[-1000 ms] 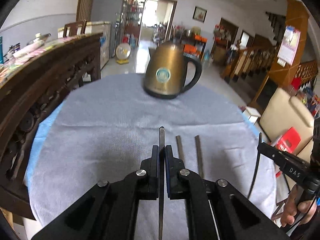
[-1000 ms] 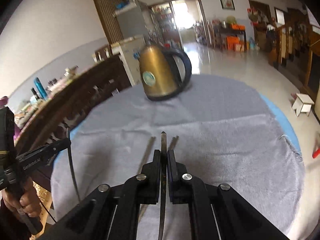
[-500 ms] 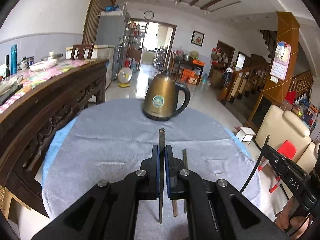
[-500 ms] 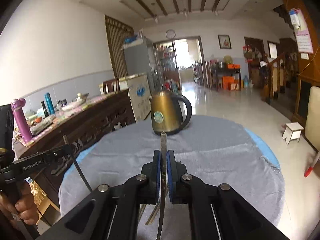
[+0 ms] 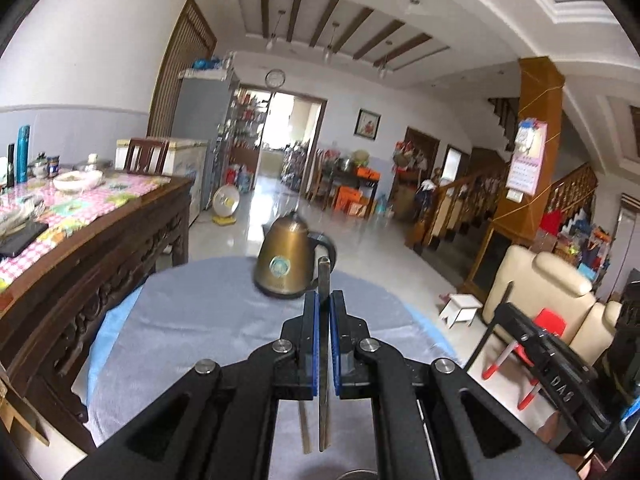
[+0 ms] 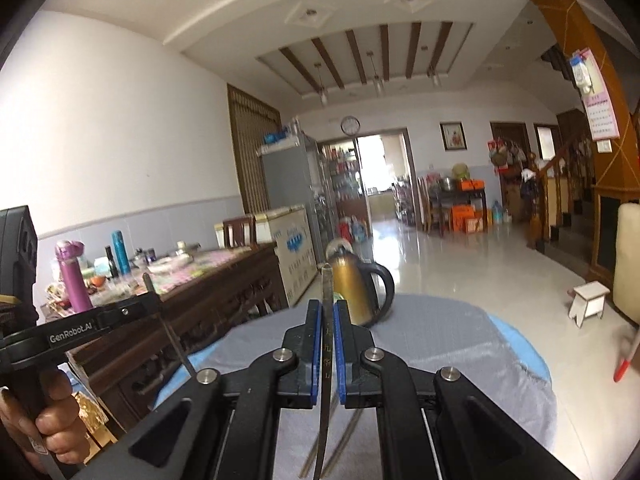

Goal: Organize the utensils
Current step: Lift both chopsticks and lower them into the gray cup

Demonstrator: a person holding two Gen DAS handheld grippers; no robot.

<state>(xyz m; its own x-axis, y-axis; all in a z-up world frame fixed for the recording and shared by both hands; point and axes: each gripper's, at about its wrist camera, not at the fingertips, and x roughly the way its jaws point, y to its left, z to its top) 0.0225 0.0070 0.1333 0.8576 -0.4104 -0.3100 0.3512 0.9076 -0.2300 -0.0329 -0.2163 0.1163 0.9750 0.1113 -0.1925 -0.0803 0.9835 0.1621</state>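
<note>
We see a thin dark metal chopstick (image 5: pixel 323 344) standing upright, pinched between blue pads. A second one (image 6: pixel 326 364), engraved with small gold characters, is clamped likewise. Two more chopsticks (image 5: pixel 305 428) lie on the grey cloth below.

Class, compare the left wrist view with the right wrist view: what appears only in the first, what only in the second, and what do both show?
Only the left wrist view: a cream armchair, a red chair and the right hand-held gripper from the side.
Only the right wrist view: a pink bottle and a hand holding the left hand-held gripper.
Both: the kettle on the grey cloth, a white stool, and a chopstick clamped in the view's own hand-held gripper.
</note>
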